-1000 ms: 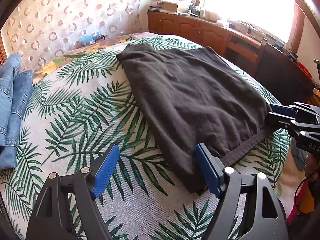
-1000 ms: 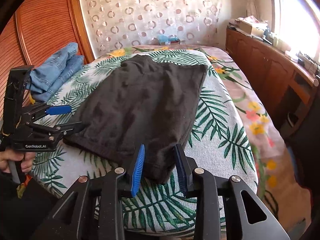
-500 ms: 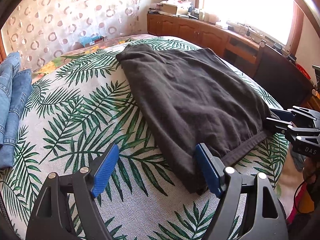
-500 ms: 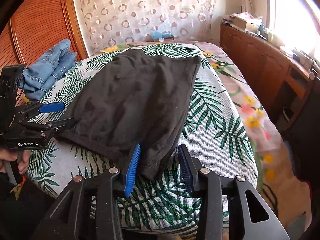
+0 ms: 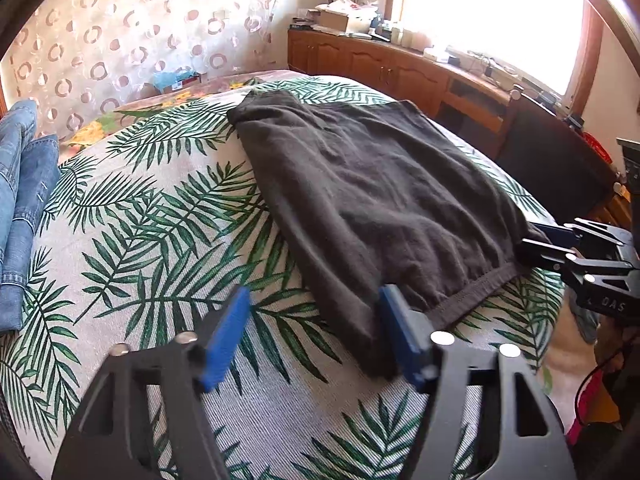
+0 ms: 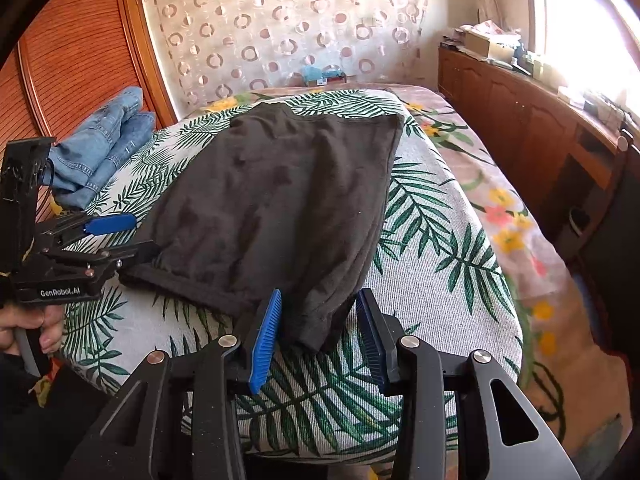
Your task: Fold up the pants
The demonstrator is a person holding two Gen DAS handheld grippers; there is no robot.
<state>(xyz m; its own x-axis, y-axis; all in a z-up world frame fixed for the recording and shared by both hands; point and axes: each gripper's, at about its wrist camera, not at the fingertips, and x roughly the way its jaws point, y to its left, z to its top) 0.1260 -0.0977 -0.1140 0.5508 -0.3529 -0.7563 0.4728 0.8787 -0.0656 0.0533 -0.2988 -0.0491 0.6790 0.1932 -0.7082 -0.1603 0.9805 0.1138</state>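
Note:
Dark folded pants (image 5: 372, 196) lie flat on the palm-leaf bedspread (image 5: 152, 232); they also show in the right wrist view (image 6: 280, 200). My left gripper (image 5: 312, 332) is open at the pants' near left corner, its right pad against the cloth edge. It shows in the right wrist view (image 6: 120, 236) at the left corner. My right gripper (image 6: 320, 336) is open, its jaws either side of the pants' near right corner. It shows in the left wrist view (image 5: 540, 240) at the waistband's right end.
Folded blue jeans (image 6: 104, 144) lie at the bed's far left, also in the left wrist view (image 5: 20, 208). A wooden cabinet (image 6: 520, 120) with clutter runs under the window on the right. A patterned curtain (image 6: 280, 32) hangs behind the bed.
My right gripper has opened wider and moved forward around the pants' corner. My left gripper has closed in slightly toward the pants' left corner.

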